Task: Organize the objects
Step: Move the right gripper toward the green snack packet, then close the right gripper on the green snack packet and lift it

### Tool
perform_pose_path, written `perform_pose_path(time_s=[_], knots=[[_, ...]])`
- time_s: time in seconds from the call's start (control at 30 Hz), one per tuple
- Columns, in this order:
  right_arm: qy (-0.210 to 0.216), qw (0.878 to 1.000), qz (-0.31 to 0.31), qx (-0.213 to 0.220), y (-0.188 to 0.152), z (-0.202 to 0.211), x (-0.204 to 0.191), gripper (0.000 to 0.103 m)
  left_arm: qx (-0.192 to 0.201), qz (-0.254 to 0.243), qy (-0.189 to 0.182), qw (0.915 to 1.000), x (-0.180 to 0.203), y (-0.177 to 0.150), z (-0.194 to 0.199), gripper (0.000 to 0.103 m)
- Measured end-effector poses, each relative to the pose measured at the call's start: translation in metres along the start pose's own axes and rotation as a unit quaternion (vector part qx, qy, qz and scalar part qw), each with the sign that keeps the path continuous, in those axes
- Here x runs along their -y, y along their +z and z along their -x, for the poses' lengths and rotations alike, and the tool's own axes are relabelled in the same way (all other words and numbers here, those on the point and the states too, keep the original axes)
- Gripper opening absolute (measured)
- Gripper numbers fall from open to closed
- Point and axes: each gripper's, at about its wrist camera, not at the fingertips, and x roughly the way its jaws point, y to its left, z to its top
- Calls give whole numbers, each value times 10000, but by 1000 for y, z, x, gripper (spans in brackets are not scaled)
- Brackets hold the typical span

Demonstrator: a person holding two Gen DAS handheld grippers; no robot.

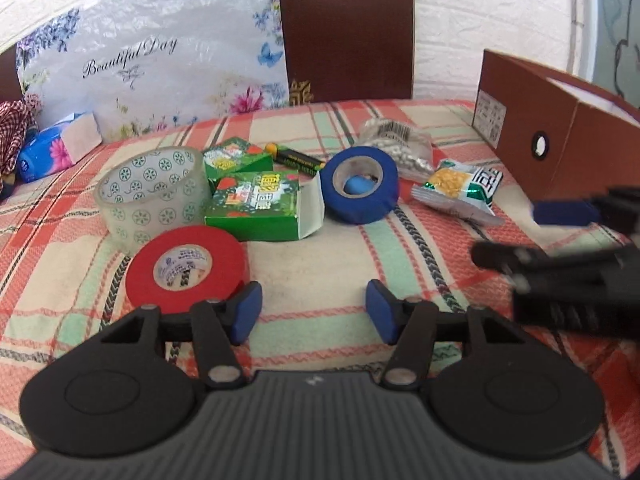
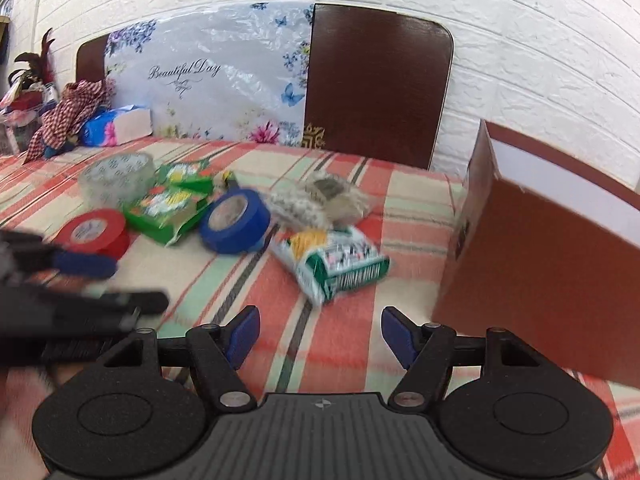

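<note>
Both the left hand-held gripper (image 1: 314,308) and the right hand-held gripper (image 2: 320,334) stand apart, empty; straddle the red tape roll (image 1: 186,266) squarely before squeezing.

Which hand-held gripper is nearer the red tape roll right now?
Left. The left hand-held gripper sits just beside the red tape roll, its jaws open and empty. The right hand-held gripper is farther off, near the brown box.

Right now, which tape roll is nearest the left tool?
The red roll, lying flat just beside the left tool's left finger; clear and blue rolls sit farther back.
</note>
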Motion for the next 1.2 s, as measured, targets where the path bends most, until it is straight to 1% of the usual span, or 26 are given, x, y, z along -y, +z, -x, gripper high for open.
perform_pose_path(time_s=[0.1, 0.17, 0.23, 0.27, 0.3, 0.33, 0.37, 0.4, 0.57, 0.7, 0.8, 0.93, 1.03, 1.1, 1.13, 1.17, 1.2], knots=[[-91, 9998, 131, 120, 12, -17, 0, 66, 74, 204, -183, 9996, -7, 0, -1, 62], [-125, 9997, 201, 67, 18, -30, -1, 66, 95, 279, -266, 9992, -9, 0, -2, 64], [0, 9998, 114, -176, 19, -43, 4, 52, 101, 280, -291, 9991, -8, 0, -2, 66], [159, 9996, -2, -239, 20, -46, 8, 38, 104, 270, -297, 9991, -8, -1, -2, 66], [275, 9993, -89, -224, 19, -44, 10, 29, 104, 267, -298, 9991, -7, -1, -2, 66], [301, 9993, -121, -208, 18, -41, 11, 23, 105, 269, -302, 9991, -7, -1, -2, 66], [286, 9993, -93, -218, 16, -39, 10, 13, 107, 269, -303, 9991, -7, -2, -2, 66], [291, 9993, -54, -214, 14, -37, 9, 8, 108, 263, -299, 9991, -7, -2, -2, 66], [314, 9993, 89, -163, 3, -17, 7, 5, 112, 227, -277, 9993, -6, -2, -1, 66], [398, 9989, 61, -231, -9, 4, 12, 5, 113, 216, -269, 9993, -6, -2, -1, 67], [415, 9986, 173, -276, -26, 30, 8, 5, 108, 206, -274, 9994, -6, -2, -1, 67], [308, 9975, 595, -225, -52, 72, 2, 6, 84, 154, -298, 9994, -5, -2, -1, 70], [200, 9970, 745, -112, -68, 96, 1, 11, 15, 86, -352, 9993, -3, -1, -2, 73], [174, 9968, 768, -98, -71, 105, 3, 24, -93, 14, -324, 9994, -1, 2, -2, 73], [138, 9972, 725, -100, -71, 107, 5, 28, -192, 37, -362, 9992, 0, 5, -2, 73], [114, 9977, 665, -110, -70, 108, 7, 34, -301, 169, -508, 9981, 0, 9, 1, 73], [115, 9982, 580, -132, -69, 108, 9, 36, -393, 400, -778, 9954, -1, 13, 4, 73]])
